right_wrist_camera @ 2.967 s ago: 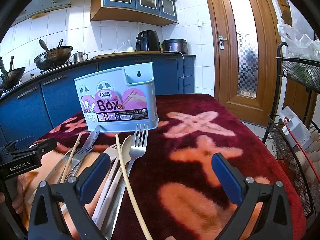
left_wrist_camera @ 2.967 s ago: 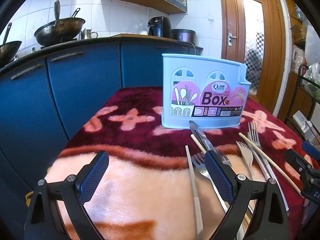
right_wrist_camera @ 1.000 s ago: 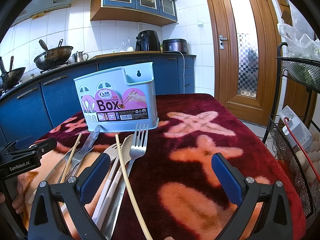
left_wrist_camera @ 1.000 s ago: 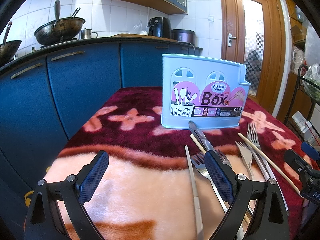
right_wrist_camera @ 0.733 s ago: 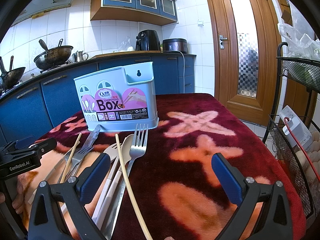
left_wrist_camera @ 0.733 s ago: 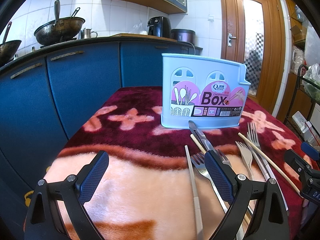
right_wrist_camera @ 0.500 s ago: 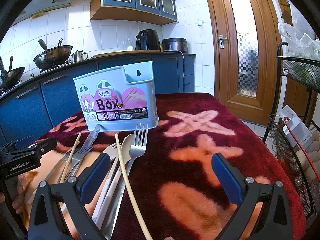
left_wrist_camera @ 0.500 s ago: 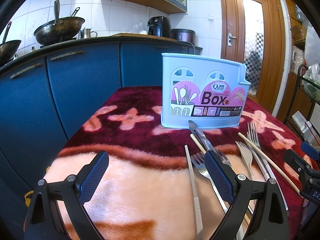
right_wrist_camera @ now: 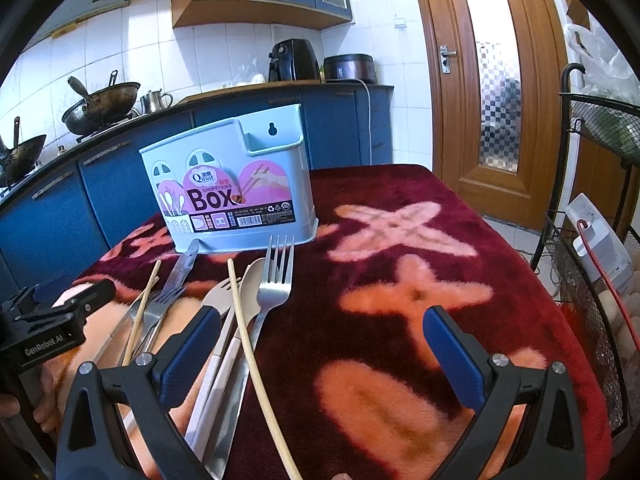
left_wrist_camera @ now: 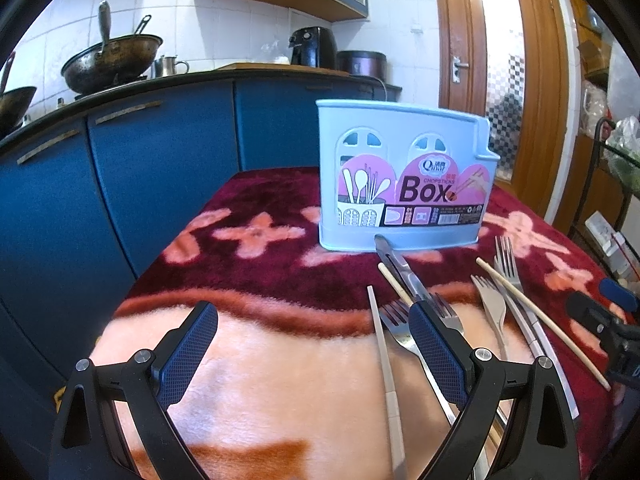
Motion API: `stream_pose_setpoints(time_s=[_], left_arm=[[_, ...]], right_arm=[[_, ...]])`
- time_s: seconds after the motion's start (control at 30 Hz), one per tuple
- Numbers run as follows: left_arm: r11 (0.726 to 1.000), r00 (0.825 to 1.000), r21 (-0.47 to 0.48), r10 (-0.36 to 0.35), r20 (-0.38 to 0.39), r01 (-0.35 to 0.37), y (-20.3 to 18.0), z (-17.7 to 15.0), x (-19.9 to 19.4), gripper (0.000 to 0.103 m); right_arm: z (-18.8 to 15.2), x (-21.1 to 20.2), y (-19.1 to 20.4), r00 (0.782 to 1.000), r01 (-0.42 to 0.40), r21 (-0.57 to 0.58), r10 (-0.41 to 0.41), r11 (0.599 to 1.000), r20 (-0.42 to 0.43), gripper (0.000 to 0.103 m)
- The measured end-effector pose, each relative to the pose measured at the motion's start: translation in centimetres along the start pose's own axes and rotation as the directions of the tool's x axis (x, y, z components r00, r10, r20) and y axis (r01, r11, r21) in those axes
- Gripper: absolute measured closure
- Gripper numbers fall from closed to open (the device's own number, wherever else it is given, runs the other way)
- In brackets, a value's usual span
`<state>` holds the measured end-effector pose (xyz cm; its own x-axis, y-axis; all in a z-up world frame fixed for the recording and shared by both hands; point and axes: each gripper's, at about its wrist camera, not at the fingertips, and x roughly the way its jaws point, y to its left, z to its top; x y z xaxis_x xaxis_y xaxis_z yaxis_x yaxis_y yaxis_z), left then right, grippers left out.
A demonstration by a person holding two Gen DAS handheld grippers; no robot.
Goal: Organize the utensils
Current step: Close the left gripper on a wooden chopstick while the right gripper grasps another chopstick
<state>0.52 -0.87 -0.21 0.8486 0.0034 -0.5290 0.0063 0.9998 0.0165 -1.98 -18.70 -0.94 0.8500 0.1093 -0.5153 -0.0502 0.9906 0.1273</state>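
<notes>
So both grippers are just hovering low over the near end of the table, jaws spread wide and nothing in either one. The left gripper sits over a pale orange patch of the fuzzy red blanket, with its right finger in front of the leftmost utensils. The right gripper hangs over the maroon part, and its left finger overlaps the handles of the pile.

The light blue chopsticks box stands upright at the far middle of the table, pink "Box" label facing us. From the right wrist view you can see a smaller raised pocket with a keyhole slot on its right end. Can't see inside it from either view.

All the utensils are lying loose on the blanket just in front of the box, fanned out with their tips pointing toward it:
- a table knife, tip nearly touching the box base
- a small fork next to it
- one chopstick on the left of the pile, another chopstick running diagonally over the handles
- a beige spoon and a beige plastic fork side by side
- a big steel fork on the right edge, tines close to the box

Behind the table there's a blue kitchen counter with woks on it, and a wooden door on the right.
</notes>
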Motion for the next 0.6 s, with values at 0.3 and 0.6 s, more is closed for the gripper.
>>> stream_pose_setpoints(time_s=[0.3,0.6], left_arm=[[0.996,0.990,0.014,-0.088,-0.110,0.090,-0.5,0.4,0.6,0.007],[0.984,0.955,-0.008,-0.175,-0.241,0.179,-1.1,0.6,1.7,0.032]], right_arm=[[1.3,0.0,1.6,0.996,-0.035,-0.077,0.029,0.996,-0.079,0.021],[1.6,2.1,2.6,0.968,-0.109,-0.110,0.080,0.988,-0.237,0.051]])
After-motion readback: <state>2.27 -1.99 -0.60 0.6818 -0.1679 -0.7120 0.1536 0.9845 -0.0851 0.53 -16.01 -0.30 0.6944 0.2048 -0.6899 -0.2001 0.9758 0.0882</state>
